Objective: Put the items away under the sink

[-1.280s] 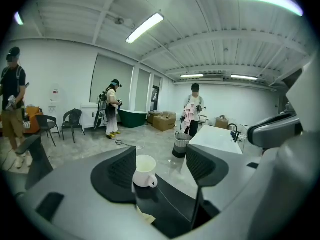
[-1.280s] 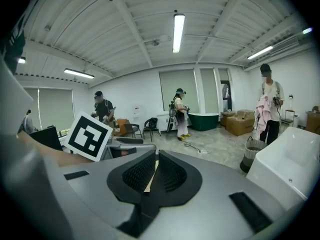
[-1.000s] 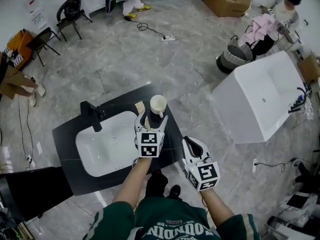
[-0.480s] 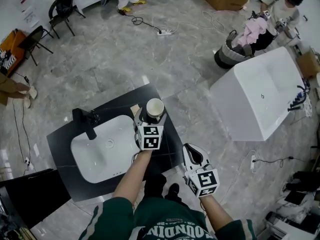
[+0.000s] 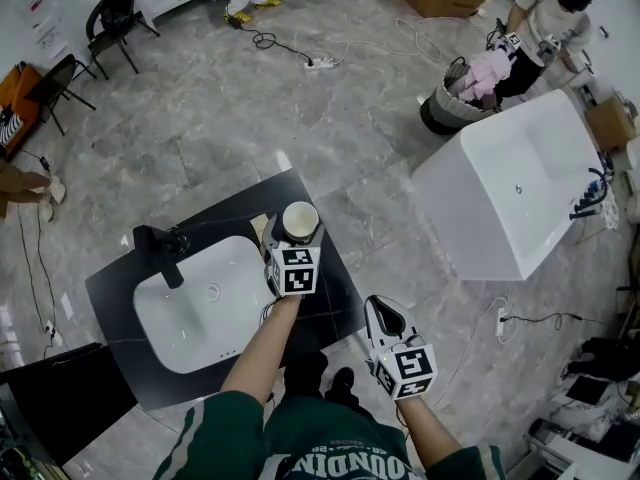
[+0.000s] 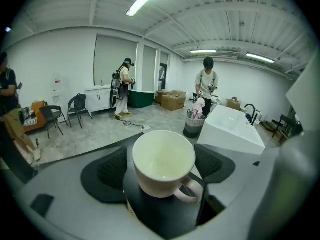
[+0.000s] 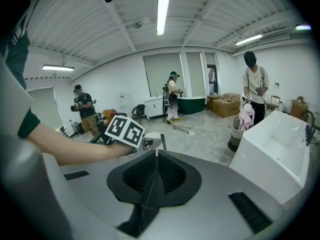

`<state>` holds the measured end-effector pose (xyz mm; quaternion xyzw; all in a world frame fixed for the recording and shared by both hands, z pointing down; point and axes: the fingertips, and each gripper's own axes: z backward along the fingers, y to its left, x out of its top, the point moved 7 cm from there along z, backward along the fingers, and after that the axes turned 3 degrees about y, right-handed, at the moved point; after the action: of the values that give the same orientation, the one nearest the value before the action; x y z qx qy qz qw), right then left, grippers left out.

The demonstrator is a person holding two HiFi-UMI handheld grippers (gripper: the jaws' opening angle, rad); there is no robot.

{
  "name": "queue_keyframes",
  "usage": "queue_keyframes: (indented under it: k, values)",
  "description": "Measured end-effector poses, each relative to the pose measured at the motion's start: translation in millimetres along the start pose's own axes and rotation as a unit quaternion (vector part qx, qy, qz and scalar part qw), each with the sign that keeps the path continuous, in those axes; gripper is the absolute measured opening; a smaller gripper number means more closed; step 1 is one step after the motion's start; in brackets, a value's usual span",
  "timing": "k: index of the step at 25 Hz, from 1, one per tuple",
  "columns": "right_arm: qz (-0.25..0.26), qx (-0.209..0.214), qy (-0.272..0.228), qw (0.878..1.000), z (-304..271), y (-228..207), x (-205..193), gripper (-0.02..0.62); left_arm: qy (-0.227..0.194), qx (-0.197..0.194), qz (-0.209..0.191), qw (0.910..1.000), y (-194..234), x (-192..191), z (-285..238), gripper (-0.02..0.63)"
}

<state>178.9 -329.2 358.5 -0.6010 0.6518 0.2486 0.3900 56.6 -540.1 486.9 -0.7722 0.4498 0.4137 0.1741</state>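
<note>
A cream mug stands upright on the black countertop, to the right of the white basin. My left gripper straddles the mug. Its jaws have just been opening and now stand wide. In the left gripper view the mug sits between the ribbed pads with a small gap on each side, its handle toward the camera. My right gripper hangs off the counter's right front corner, above the floor. Its pads are pressed together with nothing between them.
A black faucet stands left of the basin. A small tan item lies beside the mug. A white bathtub, a laundry basket and a person are at the far right. Chairs stand far left.
My left gripper came down with the mug, which now stands upright on the counter, and its jaws spread wider. My right gripper dropped a little.
</note>
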Motion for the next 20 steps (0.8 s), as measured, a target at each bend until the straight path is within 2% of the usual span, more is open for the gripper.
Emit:
queue_keyframes:
  k: [10,20]
  values:
    - [-0.006,0.001,0.001,1.000,7.9,5.7,-8.2,0.044,-0.002,-0.013,-0.023,0.9997,-0.6,-3.3,1.5,0.397]
    - [-0.009,0.010,-0.008,1.000,23.1,27.4,-16.8,0.044,-0.029,-0.052,-0.050,0.9970,-13.8,-2.2,52.5,0.396]
